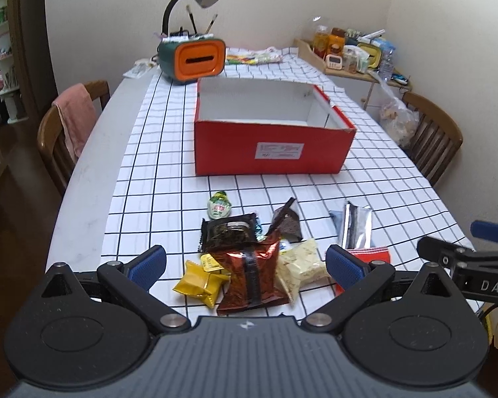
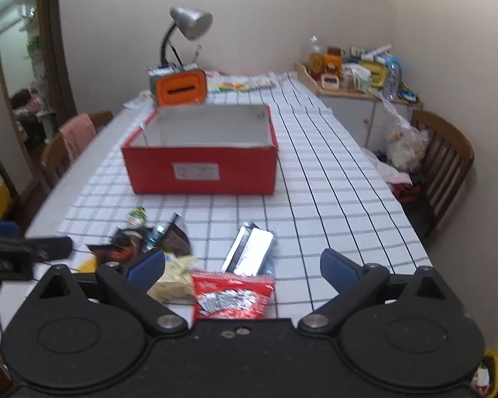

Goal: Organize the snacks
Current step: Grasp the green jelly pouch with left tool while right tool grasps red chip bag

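Red cardboard: the box (image 1: pixel 272 146) stood open-topped mid-counter, white inside, nothing visible in it; white label on the near wall. Likely the destination for the snacks.
Counter (image 1: pixel 398 179): white cloth with a black grid; the box sat square on it, well apart from the pile.
Snack pile: heaped near the front edge, between the box and both claws, not yet sorted.
Packets, left view: dark red foil bag (image 1: pixel 252 272) on top, black strip down its middle; yellow wrapped pieces (image 1: pixel 199 283) touching its left side; cream pouch (image 1: pixel 302 265) touching its right; black packet (image 1: pixel 230 232) behind; brown pouch (image 1: pixel 287 222) tipped up; small green-topped sachet (image 1: pixel 219 206) a little apart, nearest the box.
Silver foil pack (image 2: pixel 250 250): lay off to the right of the heap, crinkled, part-opened look.
Red-and-white bag (image 2: pixel 232 295): closest to the right claw, flat, print up.
Left claw (image 1: pixel 245 263): jaws spread wide, nothing between them, hovering above the dark red bag, probably lined up for a first pick.
Right claw (image 2: pixel 242 267): also spread and empty, over the red-and-white bag.
Judgement: task at its start; loose, slippery wrappers would call for a pinch at a seam.
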### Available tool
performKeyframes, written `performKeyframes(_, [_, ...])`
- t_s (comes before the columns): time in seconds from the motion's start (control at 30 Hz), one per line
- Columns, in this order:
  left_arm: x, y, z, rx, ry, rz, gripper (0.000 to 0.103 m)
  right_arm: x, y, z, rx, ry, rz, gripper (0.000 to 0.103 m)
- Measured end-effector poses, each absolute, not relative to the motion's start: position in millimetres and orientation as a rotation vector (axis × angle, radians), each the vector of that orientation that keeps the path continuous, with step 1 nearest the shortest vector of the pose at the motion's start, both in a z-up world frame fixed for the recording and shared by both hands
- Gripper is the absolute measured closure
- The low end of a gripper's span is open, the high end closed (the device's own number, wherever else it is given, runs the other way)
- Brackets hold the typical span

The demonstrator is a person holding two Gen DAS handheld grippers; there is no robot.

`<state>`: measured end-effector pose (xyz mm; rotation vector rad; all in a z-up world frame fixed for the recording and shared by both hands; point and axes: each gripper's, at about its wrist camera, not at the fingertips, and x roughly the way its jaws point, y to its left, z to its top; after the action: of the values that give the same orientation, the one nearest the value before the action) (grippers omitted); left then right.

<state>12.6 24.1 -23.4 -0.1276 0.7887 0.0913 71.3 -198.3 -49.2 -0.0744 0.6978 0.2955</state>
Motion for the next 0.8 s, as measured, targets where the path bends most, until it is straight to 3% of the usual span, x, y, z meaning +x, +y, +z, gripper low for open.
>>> performKeyframes(0.8, [166.2,85.6,-70.2,-0.116,1.026,0.103,0.002,136.4,-172.2,-112.5,-0.206,0.987,0.374,0.007])
